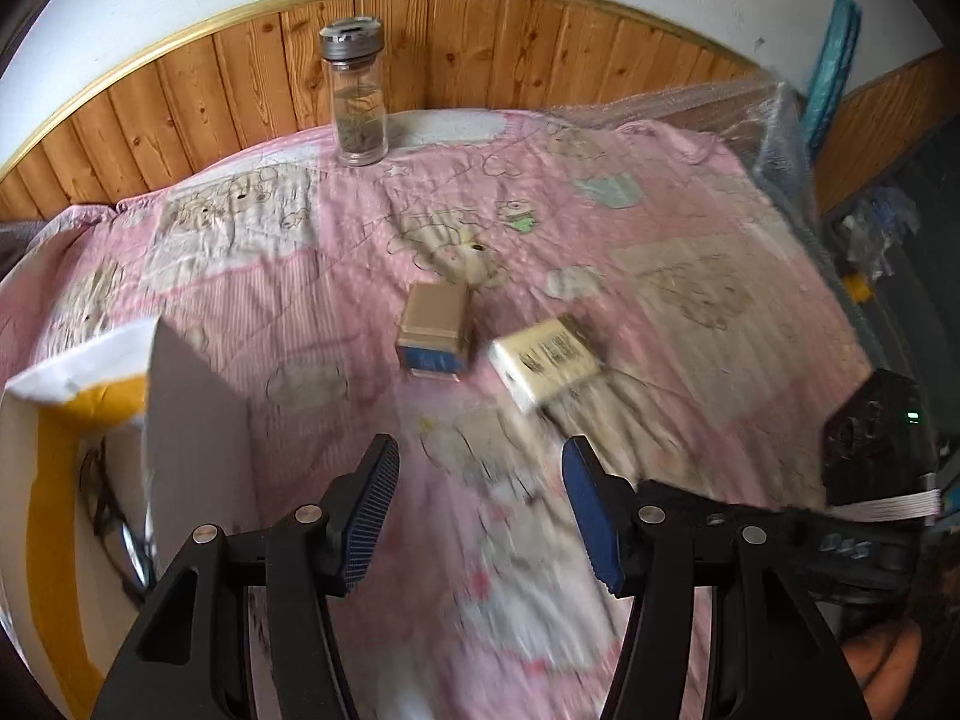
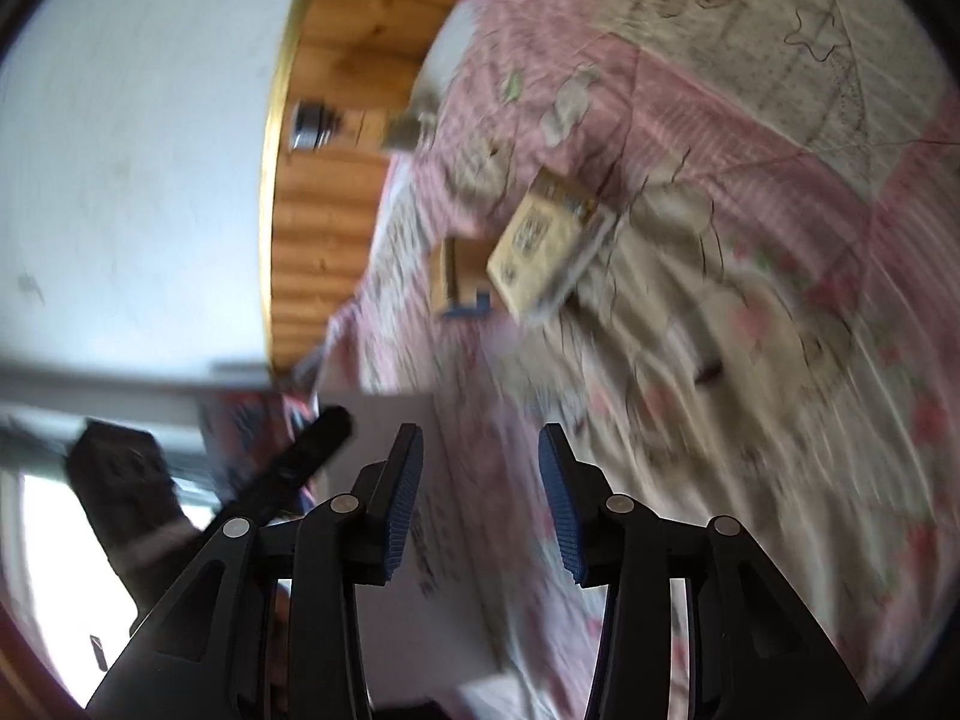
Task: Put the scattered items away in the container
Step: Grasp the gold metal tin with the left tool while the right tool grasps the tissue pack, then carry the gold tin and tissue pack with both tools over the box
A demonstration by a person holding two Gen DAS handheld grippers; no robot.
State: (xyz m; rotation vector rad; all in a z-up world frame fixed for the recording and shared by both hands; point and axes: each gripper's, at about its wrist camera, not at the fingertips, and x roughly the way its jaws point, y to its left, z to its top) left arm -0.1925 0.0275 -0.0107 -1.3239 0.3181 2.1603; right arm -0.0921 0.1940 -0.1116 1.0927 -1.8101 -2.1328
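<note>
A small gold and blue box and a cream box with dark print lie side by side on the pink quilt, ahead of my left gripper, which is open and holds nothing. A white and yellow cardboard container stands at the left, close to that gripper. The right wrist view is tilted and blurred: the cream box and the gold box lie ahead of my right gripper, also open with nothing in it. The container's white wall is just left of its fingers.
A glass jar with a grey lid stands at the quilt's far edge against wood panelling. The right-hand gripper's black body shows at the right edge. Bubble wrap covers something at the back right.
</note>
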